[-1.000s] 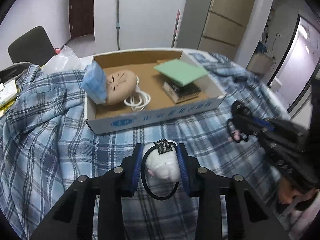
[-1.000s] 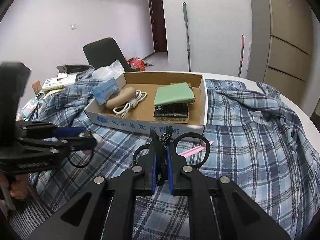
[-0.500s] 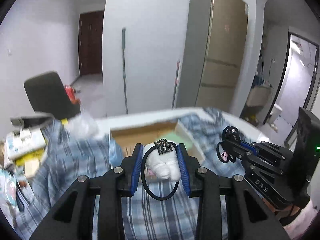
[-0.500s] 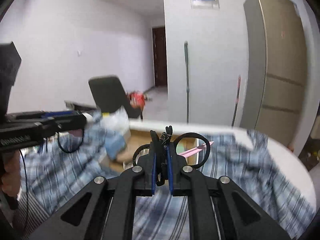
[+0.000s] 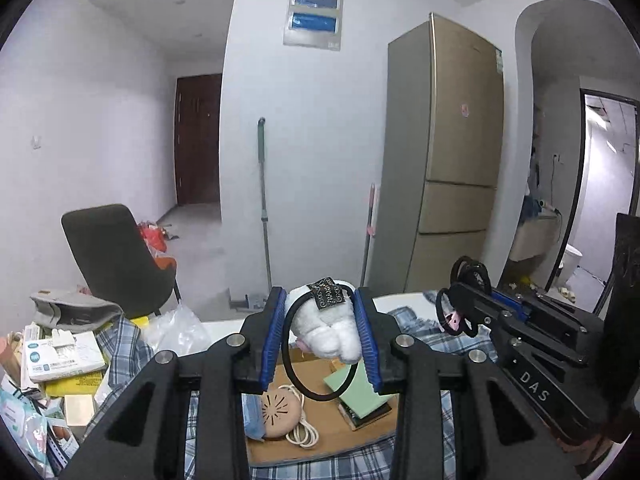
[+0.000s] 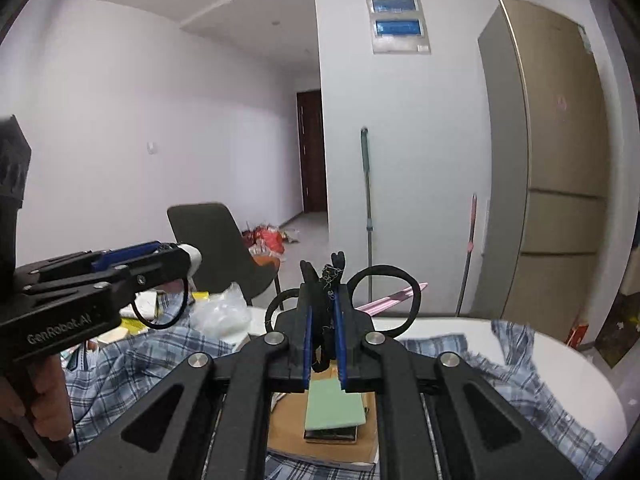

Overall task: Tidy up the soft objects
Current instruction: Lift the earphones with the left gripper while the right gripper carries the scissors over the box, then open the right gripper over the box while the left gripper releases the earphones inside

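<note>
Looking down your left gripper (image 5: pixel 320 336), the pads are clamped on a white plush hair tie (image 5: pixel 328 330), held over the cardboard box (image 5: pixel 320 434) on the plaid cloth (image 5: pixel 120 344). Over on your right gripper (image 6: pixel 323 332), the tongs are pinched tight on a black hair tie (image 6: pixel 384 300), above the box's green pad (image 6: pixel 334 406).

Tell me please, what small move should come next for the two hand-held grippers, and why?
Probably carry both forward and lower them over the cardboard box. The left hand-held gripper clamps a white plush hair tie, the right hand-held gripper a black hair tie, and both hang above the box, which holds other items.
</note>
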`<control>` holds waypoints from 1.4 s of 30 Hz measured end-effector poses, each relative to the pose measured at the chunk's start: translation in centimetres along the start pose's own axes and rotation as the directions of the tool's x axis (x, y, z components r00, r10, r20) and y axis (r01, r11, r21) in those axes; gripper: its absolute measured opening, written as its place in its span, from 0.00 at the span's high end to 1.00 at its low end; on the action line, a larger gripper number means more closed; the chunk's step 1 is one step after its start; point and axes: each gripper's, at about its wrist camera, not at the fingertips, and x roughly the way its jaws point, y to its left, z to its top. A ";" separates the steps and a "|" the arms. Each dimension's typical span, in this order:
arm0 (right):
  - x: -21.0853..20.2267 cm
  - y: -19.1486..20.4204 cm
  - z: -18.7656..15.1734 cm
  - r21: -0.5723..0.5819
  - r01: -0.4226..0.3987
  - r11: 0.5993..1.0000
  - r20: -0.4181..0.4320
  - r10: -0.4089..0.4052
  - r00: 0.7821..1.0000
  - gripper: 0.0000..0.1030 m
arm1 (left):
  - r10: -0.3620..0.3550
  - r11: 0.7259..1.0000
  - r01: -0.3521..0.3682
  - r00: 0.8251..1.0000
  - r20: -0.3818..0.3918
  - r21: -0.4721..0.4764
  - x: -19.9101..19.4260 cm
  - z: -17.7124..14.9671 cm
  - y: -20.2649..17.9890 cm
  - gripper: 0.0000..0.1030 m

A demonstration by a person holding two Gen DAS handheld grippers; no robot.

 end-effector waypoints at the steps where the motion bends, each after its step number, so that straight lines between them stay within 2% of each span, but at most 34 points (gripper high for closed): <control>1: 0.7 -0.2 -0.4 0.006 -0.004 1.000 -0.017 0.005 1.000 0.92 | 0.001 1.000 -0.001 1.000 -0.006 -0.003 0.5 -0.1 0.2 0.64; 8: 5.5 -1.5 -4.5 0.051 -0.007 0.999 -0.175 0.016 0.984 0.92 | 0.014 1.000 -0.015 0.992 -0.128 -0.010 5.1 -3.4 1.5 0.63; 14: 8.5 -2.4 -7.1 0.087 -0.003 0.996 -0.265 0.026 0.964 0.92 | 0.010 1.000 -0.011 0.963 -0.270 -0.003 9.6 -7.3 1.4 0.63; 18: 9.8 -3.2 -8.4 0.105 -0.004 0.994 -0.316 0.037 0.948 0.92 | 0.028 1.000 -0.028 0.949 -0.314 0.003 11.6 -9.2 1.6 0.63; 26: 11.3 -3.1 -9.8 0.110 -0.028 0.994 -0.377 0.068 0.924 0.92 | 0.058 0.998 -0.058 0.937 -0.345 0.012 13.6 -11.5 2.4 0.59; 27: 11.5 -3.0 -9.9 0.104 -0.030 0.994 -0.385 0.068 0.920 0.89 | 0.052 0.999 -0.053 0.935 -0.350 0.007 13.8 -11.8 2.4 0.55; 28: 11.6 -2.9 -10.0 0.100 -0.026 0.995 -0.392 0.064 0.918 0.87 | 0.046 0.999 -0.050 0.934 -0.353 -0.002 13.9 -11.9 2.5 0.41; 29: 11.7 -3.0 -10.0 0.094 -0.018 0.995 -0.398 0.054 0.916 0.78 | 0.045 0.999 -0.049 0.936 -0.349 -0.003 13.9 -11.8 2.6 0.28; 32: 11.4 -3.1 -10.0 0.082 -0.007 0.997 -0.381 0.038 0.924 0.39 | 0.089 0.996 -0.086 0.948 -0.305 0.024 13.3 -11.5 2.6 0.16; 33: 11.2 -3.1 -9.8 0.080 0.003 0.997 -0.367 0.027 0.930 0.34 | 0.100 0.995 -0.097 0.954 -0.283 0.026 13.0 -11.3 2.7 0.16; 38: 10.5 -3.7 -9.0 0.083 0.050 0.995 -0.334 -0.020 0.942 0.32 | 0.111 0.994 -0.110 0.962 -0.251 0.015 12.4 -10.7 3.1 0.16; 42: 9.5 -4.1 -7.9 0.097 0.052 0.994 -0.294 -0.021 0.956 0.32 | 0.118 0.993 -0.119 0.970 -0.211 0.010 11.7 -10.2 3.3 0.16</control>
